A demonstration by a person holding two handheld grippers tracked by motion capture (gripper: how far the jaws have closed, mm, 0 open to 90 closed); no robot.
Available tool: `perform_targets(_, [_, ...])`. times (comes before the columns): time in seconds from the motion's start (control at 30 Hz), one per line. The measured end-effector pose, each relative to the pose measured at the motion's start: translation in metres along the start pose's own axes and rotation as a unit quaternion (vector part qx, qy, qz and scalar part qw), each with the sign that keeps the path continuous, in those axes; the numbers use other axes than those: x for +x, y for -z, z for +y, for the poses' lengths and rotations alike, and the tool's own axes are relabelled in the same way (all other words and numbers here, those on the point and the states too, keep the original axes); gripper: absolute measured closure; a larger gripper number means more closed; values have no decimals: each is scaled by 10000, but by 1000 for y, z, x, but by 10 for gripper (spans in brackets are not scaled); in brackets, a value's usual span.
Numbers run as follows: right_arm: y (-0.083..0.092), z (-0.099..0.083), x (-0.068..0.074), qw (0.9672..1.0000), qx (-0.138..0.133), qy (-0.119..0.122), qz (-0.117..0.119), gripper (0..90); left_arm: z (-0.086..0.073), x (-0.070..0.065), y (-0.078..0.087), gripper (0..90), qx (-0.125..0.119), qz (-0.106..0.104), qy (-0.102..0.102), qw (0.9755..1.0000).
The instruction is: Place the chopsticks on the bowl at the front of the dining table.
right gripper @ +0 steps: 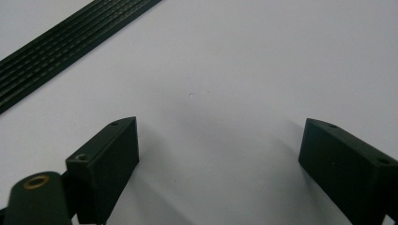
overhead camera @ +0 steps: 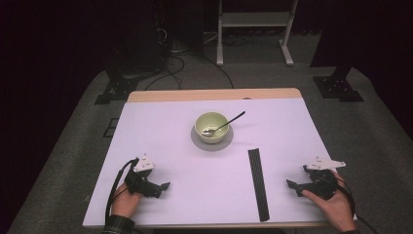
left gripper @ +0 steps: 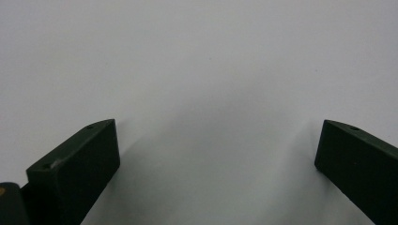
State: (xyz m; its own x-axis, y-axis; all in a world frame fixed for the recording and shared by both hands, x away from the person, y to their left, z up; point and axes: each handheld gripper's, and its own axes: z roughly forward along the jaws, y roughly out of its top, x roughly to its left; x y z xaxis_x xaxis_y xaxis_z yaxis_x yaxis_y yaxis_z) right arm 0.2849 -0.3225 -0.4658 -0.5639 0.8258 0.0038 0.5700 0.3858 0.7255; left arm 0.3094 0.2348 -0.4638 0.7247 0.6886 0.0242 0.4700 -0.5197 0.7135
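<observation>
High view shows nothing begun: both the left gripper [overhead camera: 164,185] and right gripper [overhead camera: 291,184] rest wide open and empty near the table's [overhead camera: 160,122] front corners, the black ribbed strip [overhead camera: 258,183] nearest the right one untouched, perhaps its target.

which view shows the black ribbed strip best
The high view: the long black ribbed strip lies whole on the white table. The right gripper view catches one stretch at its top left corner; the left gripper view faces bare table.

A lab or recording studio: dark curtains [overhead camera: 58,34] hang at 10 and 2 o'clock, cables [overhead camera: 170,58] trail over grey carpet [overhead camera: 73,122], black stand feet [overhead camera: 338,87] flank a white-covered tabletop [overhead camera: 160,126], a white metal frame [overhead camera: 253,29] stands behind.
</observation>
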Motion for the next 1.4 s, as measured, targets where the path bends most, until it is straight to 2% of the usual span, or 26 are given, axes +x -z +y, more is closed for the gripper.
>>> perform_targets(0.53, [-1, 3, 1, 10000, 39, -66, -43, 105, 0, 0, 0, 0, -4, 1, 1, 10000])
perform_targets(0.83, [-5, 7, 3, 10000, 28, -11, -23, 117, 0, 0, 0, 0, -4, 2, -1, 10000])
perform_targets(0.97, [-5, 9, 5, 9999, 44, -20, -87, 116, 0, 0, 0, 0, -4, 1, 3, 10000])
perform_targets(1.13, [-3, 10, 2, 9999, -57, -132, -3, 117, 0, 0, 0, 0, -6, 1, 2, 10000])
perform_targets(1.4, [-6, 17, 0, 9997, -172, -180, 62, 119, 0, 0, 0, 0, -3, 0, -1, 10000])
